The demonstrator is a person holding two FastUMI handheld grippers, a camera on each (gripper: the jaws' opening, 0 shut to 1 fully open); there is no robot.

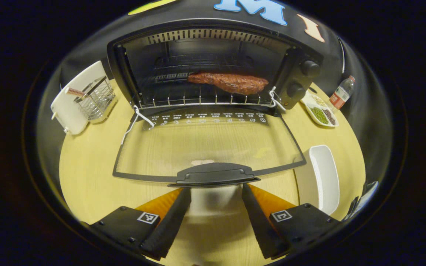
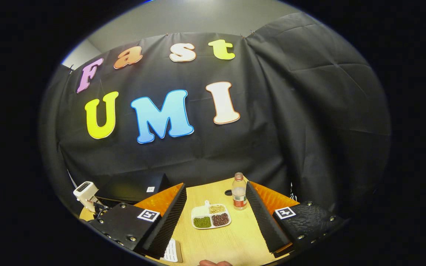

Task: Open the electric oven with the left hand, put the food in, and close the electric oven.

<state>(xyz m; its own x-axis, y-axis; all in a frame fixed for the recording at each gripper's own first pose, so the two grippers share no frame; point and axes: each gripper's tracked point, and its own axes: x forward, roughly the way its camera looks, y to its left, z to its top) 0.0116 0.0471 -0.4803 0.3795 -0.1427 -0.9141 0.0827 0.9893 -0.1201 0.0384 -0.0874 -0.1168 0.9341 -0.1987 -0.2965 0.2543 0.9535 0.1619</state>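
In the left gripper view the black electric oven (image 1: 294, 62) stands open, its glass door (image 1: 205, 144) folded down flat over the wooden table. A reddish-brown piece of meat (image 1: 229, 82) lies on the wire rack inside. My left gripper (image 1: 216, 188) is open right in front of the door handle (image 1: 213, 175), one fingertip below each end of it, with nothing between them. The right gripper (image 2: 216, 188) hangs open and holds nothing, off to the right of the oven (image 2: 135, 186), above the table.
Left of the oven a white board carries a wire basket (image 1: 94, 98). A white oblong dish (image 1: 324, 177) lies right of the door. A sectioned plate of beans (image 1: 320, 111) (image 2: 211, 216) and a bottle (image 1: 341, 94) (image 2: 239, 192) stand at the back right.
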